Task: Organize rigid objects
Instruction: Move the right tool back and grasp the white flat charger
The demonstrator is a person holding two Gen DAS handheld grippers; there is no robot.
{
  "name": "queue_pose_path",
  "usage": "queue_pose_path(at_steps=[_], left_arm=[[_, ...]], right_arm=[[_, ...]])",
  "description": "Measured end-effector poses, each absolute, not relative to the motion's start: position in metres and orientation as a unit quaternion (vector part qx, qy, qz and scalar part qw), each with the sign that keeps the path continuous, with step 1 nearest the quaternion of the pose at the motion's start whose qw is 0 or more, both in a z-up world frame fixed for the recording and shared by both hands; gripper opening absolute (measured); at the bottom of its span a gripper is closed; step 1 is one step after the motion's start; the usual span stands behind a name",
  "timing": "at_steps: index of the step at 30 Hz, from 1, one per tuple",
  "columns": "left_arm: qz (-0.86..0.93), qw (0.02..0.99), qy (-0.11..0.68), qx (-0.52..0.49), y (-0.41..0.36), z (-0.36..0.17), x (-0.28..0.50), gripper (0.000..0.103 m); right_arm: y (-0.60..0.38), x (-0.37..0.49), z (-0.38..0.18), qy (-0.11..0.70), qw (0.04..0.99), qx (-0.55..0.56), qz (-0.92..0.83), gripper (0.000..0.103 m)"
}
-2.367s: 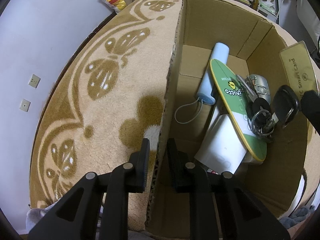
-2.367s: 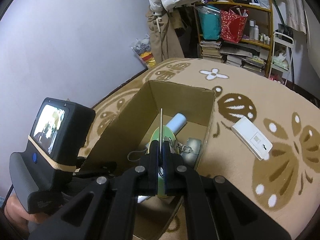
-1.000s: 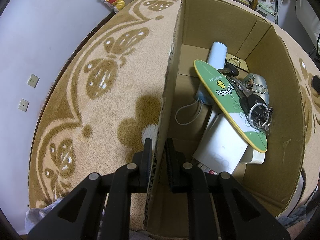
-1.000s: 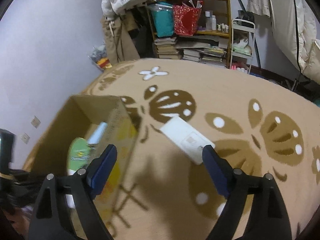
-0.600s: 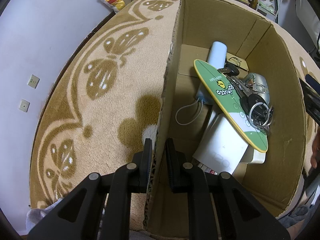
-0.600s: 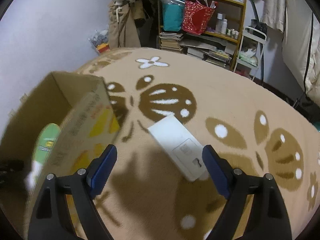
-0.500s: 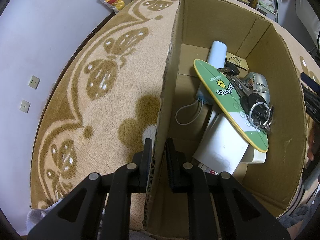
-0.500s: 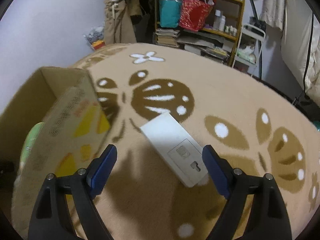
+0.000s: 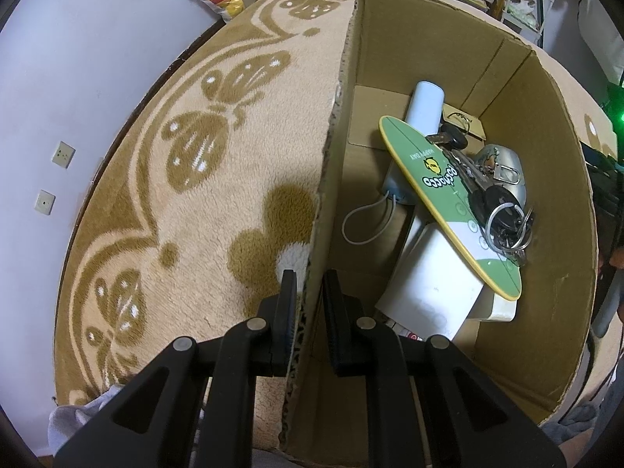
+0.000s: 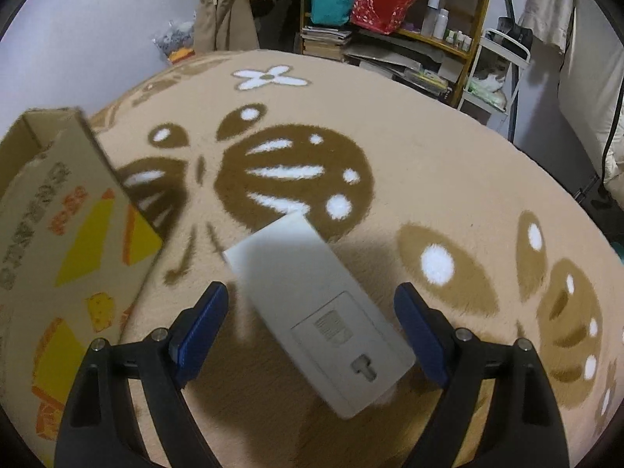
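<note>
The left gripper (image 9: 308, 312) is clamped onto the near wall of the cardboard box (image 9: 561, 202), one finger outside and one inside, so the box is being pinned in place on the patterned carpet (image 9: 218, 179). Inside it a green mini skateboard deck (image 9: 440, 191) is seen lying tilted across a pale blue cylinder (image 9: 423, 111), with a bunch of keys (image 9: 503, 220) on top, a silver padlock-looking thing (image 9: 505, 173) beside that, and a white box (image 9: 433, 292) underneath. The right gripper (image 10: 312, 327) is spread wide and empty, hovering low over a white remote-like device (image 10: 323, 308) that lies back-side up on the carpet just beside the box's printed outer wall (image 10: 74, 241). The device sits between the blue pads (image 10: 201, 325) but at a diagonal, so the wrist probably wants to be rotated until the pads are square to its long edges, otherwise it'll likely get twisted out when squeezed. The fingers should be dropped right down into the carpet pile so the thin body is caught on its sides, and the grip is best taken near the middle so it isn't tipped on the lift. The box should be kept held while that's done
</note>
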State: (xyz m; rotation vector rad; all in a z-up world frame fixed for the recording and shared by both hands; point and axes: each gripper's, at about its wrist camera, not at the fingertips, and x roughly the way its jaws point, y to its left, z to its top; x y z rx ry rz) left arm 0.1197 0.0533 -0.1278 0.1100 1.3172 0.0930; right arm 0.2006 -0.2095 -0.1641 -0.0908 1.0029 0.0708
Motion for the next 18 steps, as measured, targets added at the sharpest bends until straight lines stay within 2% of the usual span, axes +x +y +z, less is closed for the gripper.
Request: queue_pose_path(at_steps=[4,7,9,12,15,18], left_arm=[[0.044,0.788,0.611,0.057,0.052,-0.130,0.120,0.013],[0.044,0.788,0.612,0.056,0.053,-0.130,0.120,0.013],[0.045,0.788,0.612,0.056,0.053,-0.131,0.121,0.013],[0.044,0.788,0.612,0.056,0.053,-0.131,0.121,0.013],[0.044,0.788,0.612,0.056,0.052,-0.131,0.121,0.013],[0.044,0.788,0.611,0.057,0.052,-0.131,0.121,0.013]], right_arm=[[-0.210,0.206,-0.169,0.488,0.871,-0.052,0.031,0.091],[-0.213,0.207,-0.171,0.494,0.868,-0.035,0.040,0.082],[-0.212,0.205,-0.171,0.492,0.869,-0.034,0.036,0.081],[-0.211,0.202,-0.170,0.489,0.871,-0.026,0.037,0.071],[-0.210,0.198,-0.169,0.486,0.873,-0.026,0.035,0.057],[-0.209,0.194,-0.166,0.486,0.873,-0.027,0.034,0.053]])
